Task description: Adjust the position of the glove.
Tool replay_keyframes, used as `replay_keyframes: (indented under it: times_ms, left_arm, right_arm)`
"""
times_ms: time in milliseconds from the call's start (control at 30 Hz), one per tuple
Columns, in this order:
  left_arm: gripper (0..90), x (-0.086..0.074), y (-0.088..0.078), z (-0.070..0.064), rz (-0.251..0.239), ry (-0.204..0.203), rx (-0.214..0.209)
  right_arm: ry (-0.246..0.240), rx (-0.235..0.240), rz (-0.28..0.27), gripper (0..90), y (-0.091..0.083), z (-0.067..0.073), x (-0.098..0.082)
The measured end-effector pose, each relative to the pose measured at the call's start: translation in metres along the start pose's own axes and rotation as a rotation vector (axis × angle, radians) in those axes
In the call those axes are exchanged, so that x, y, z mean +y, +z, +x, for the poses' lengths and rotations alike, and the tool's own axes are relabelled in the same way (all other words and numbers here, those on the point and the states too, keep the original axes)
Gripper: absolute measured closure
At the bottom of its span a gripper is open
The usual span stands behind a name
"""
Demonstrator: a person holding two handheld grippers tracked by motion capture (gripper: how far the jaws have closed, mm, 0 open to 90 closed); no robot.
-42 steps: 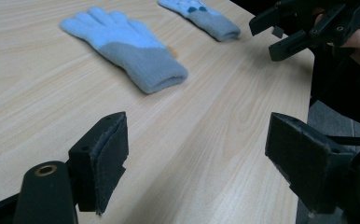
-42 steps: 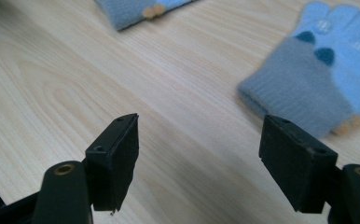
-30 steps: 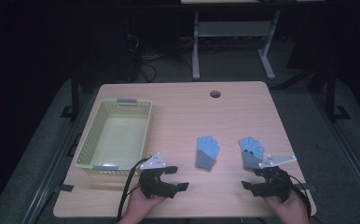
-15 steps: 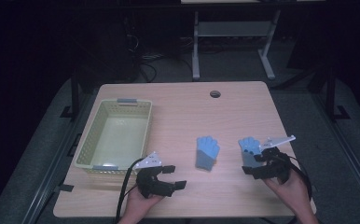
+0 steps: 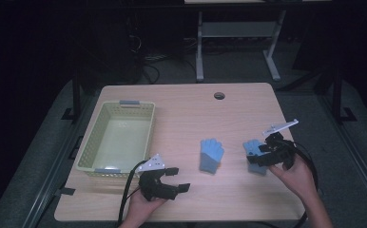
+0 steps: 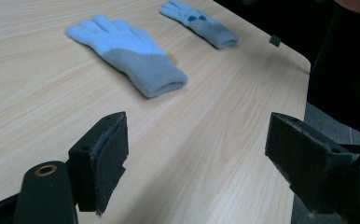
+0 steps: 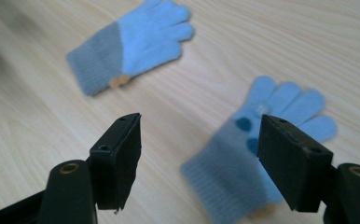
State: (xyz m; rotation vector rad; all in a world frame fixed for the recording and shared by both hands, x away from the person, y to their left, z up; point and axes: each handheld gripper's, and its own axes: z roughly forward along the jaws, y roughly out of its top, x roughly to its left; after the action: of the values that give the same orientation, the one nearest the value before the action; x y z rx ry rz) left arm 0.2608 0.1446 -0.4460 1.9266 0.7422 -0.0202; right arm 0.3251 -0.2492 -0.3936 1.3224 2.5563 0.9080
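Over the right glove (image 5: 254, 151) | my right gripper (image 5: 262, 156) hovers, jaws spread wide | left gripper (image 5: 174, 179) low near table (image 5: 181, 109) edge, jaws apart, empty | second glove (image 5: 211, 154) between them

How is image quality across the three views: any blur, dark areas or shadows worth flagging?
High view: table evenly lit, surroundings nearly black, slightly soft. Left gripper view: sharp on the near glove, with soft shadows beneath the open left tongs. Right gripper view: the glove under the open right tongs is blurred, the far glove slightly soft.
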Motion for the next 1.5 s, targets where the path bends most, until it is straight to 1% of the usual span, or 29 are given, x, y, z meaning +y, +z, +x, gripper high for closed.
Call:
replay_keyframes:
  times_ms: [67,100,167,200,233,267,333,367,400,467,500,533,667,700,833,867,933,967,1000,1033,1067,1100,1167,1200,1233,1300,1333,1400,1500]
  left_arm:
    - [20.9,0.0,0.0,0.0,-0.003,-0.002,0.001]
    - [20.9,0.0,0.0,0.0,0.002,-0.002,0.0]
    - [20.9,0.0,0.0,-0.001,0.003,-0.001,0.0]
    - [20.9,0.0,0.0,-0.001,0.001,0.0,0.0]
    - [20.9,0.0,0.001,-0.001,0.003,-0.002,0.001]
    - [20.9,0.0,0.001,-0.001,0.003,-0.002,0.001]
    - [20.9,0.0,0.001,0.0,0.006,-0.003,0.0]
    - [20.9,0.0,0.001,0.0,0.006,-0.003,0.0]
    - [20.9,0.0,0.001,0.0,0.007,-0.003,0.0]
    - [20.9,0.0,0.001,0.0,0.005,-0.003,-0.001]
    - [20.9,0.0,0.001,0.0,0.005,-0.003,0.0]
    - [20.9,0.0,0.001,0.0,0.003,-0.006,-0.001]
    - [20.9,0.0,0.001,0.0,0.004,-0.005,-0.001]
    - [20.9,0.0,0.001,0.0,0.004,-0.005,-0.001]
    - [20.9,-0.001,0.002,0.001,0.006,-0.006,-0.002]
    - [20.9,-0.001,0.002,0.001,0.006,-0.007,-0.001]
    - [20.9,-0.001,0.002,0.001,0.004,-0.009,-0.001]
    - [20.9,-0.001,0.002,0.001,0.004,-0.009,-0.001]
    - [20.9,-0.001,0.003,0.001,0.006,-0.008,-0.001]
    - [21.0,-0.001,0.003,0.001,0.006,-0.008,-0.001]
    - [20.9,-0.001,0.003,0.001,0.007,-0.009,-0.001]
    - [20.9,-0.001,0.003,0.001,0.007,-0.009,-0.001]
    - [20.9,-0.001,0.003,0.001,0.008,-0.007,-0.002]
    - [20.9,-0.001,0.003,0.001,0.009,-0.005,-0.002]
    - [20.9,-0.001,0.003,0.0,0.009,-0.007,-0.001]
    - [21.0,-0.001,0.004,0.0,0.011,-0.006,-0.001]
    - [21.0,-0.002,0.004,0.001,0.012,-0.009,-0.001]
    - [21.0,-0.002,0.003,0.001,0.012,-0.011,0.006]
    - [21.0,-0.001,0.002,0.001,0.004,-0.012,0.009]
  right_arm:
    - [0.004,-0.004,0.004,30.7,0.001,-0.003,0.002]
    - [0.023,-0.01,0.012,31.9,0.003,-0.009,0.006]
    - [0.023,-0.016,0.016,32.0,0.004,-0.01,0.007]
    - [0.021,-0.028,0.028,32.5,0.006,-0.013,0.009]
    - [0.025,-0.04,0.039,35.6,0.009,-0.016,0.011]
    - [0.025,-0.04,0.039,35.6,0.009,-0.016,0.011]
    - [0.031,-0.055,0.057,39.4,0.015,-0.02,0.013]
    - [0.031,-0.055,0.057,39.4,0.015,-0.02,0.013]
    - [0.039,-0.061,0.074,41.3,0.02,-0.023,0.014]
    - [0.043,-0.082,0.095,43.2,0.025,-0.026,0.014]
    - [0.043,-0.082,0.095,43.2,0.025,-0.026,0.014]
    - [0.052,-0.076,0.102,44.2,0.029,-0.03,0.012]
    - [0.094,-0.071,0.143,44.4,0.036,-0.036,0.007]
    - [0.104,-0.079,0.153,45.3,0.038,-0.037,0.005]
    - [0.12,-0.077,0.163,50.7,0.04,-0.043,-0.002]
    - [0.12,-0.077,0.163,50.7,0.04,-0.043,-0.002]
    - [0.114,-0.074,0.175,54.0,0.042,-0.043,-0.006]
    - [0.104,-0.079,0.18,54.5,0.044,-0.043,-0.007]
    - [0.1,-0.088,0.198,55.0,0.046,-0.042,-0.007]
    - [0.1,-0.088,0.198,55.0,0.046,-0.042,-0.007]
    - [0.073,-0.107,0.211,55.6,0.048,-0.039,-0.008]
    - [0.073,-0.107,0.211,55.6,0.048,-0.039,-0.008]
    - [0.049,-0.132,0.221,56.0,0.05,-0.036,-0.007]
    - [0.037,-0.14,0.223,56.6,0.05,-0.035,-0.007]
    - [0.037,-0.14,0.223,56.6,0.05,-0.035,-0.007]
    - [0.027,-0.149,0.227,64.1,0.051,-0.032,-0.006]
    - [0.027,-0.149,0.227,64.1,0.051,-0.032,-0.006]
    - [0.019,-0.154,0.224,68.3,0.052,-0.031,-0.006]
    - [0.031,-0.158,0.225,74.4,0.052,-0.031,-0.005]
